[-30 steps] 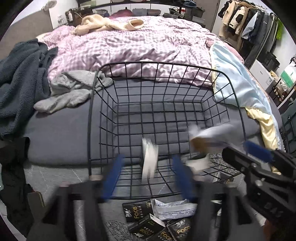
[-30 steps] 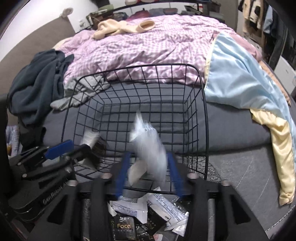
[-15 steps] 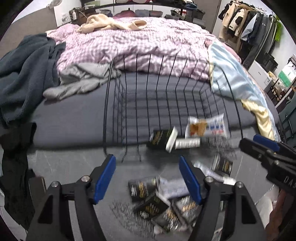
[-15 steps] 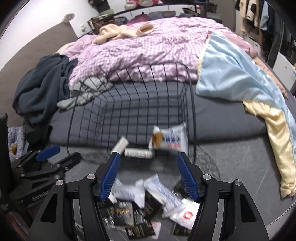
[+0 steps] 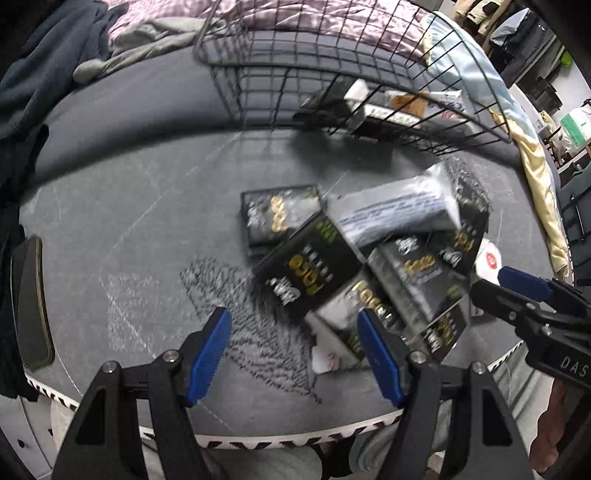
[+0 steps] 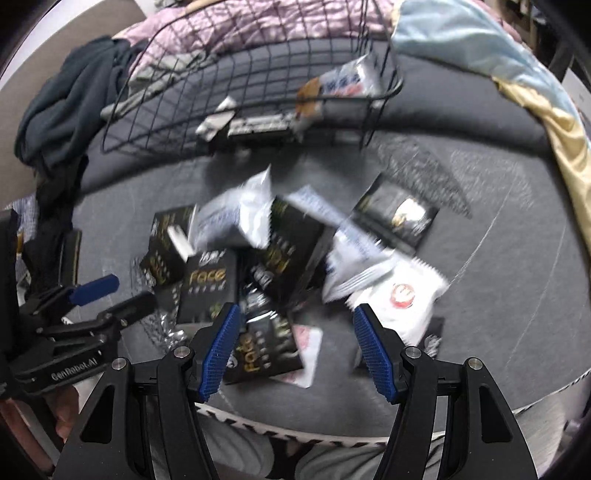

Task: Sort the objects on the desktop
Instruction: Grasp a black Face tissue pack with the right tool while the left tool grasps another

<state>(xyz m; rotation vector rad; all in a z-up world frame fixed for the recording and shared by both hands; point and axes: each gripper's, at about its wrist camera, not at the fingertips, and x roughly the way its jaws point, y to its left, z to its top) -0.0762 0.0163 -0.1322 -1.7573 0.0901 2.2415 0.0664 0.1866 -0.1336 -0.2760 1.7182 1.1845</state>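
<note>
A heap of black "Face" boxes (image 5: pixel 310 273) (image 6: pixel 207 288) and silver and white packets (image 5: pixel 395 214) (image 6: pixel 399 291) lies on a grey mat (image 5: pixel 129 258). Behind it stands a black wire basket (image 5: pixel 280 74) (image 6: pixel 236 85) holding a black box, a flat carton and a white snack packet (image 6: pixel 340 83). My left gripper (image 5: pixel 295 350) hangs open over the near left edge of the heap, nothing between its blue pads. My right gripper (image 6: pixel 295 343) is open too, above the near boxes. Each gripper shows at the side of the other's view.
A bed with a lilac checked quilt (image 6: pixel 258 22), dark and grey clothes (image 5: pixel 44 62) and a blue and yellow cover (image 6: pixel 498 55) lies behind the basket. A dark flat object (image 5: pixel 33 306) rests at the mat's left edge. The mat's striped front edge (image 5: pixel 277 441) is near.
A second ago items were dropping from both grippers into the basket. Both grippers have since pulled back and tipped downward, so the heap on the mat now fills both views.
</note>
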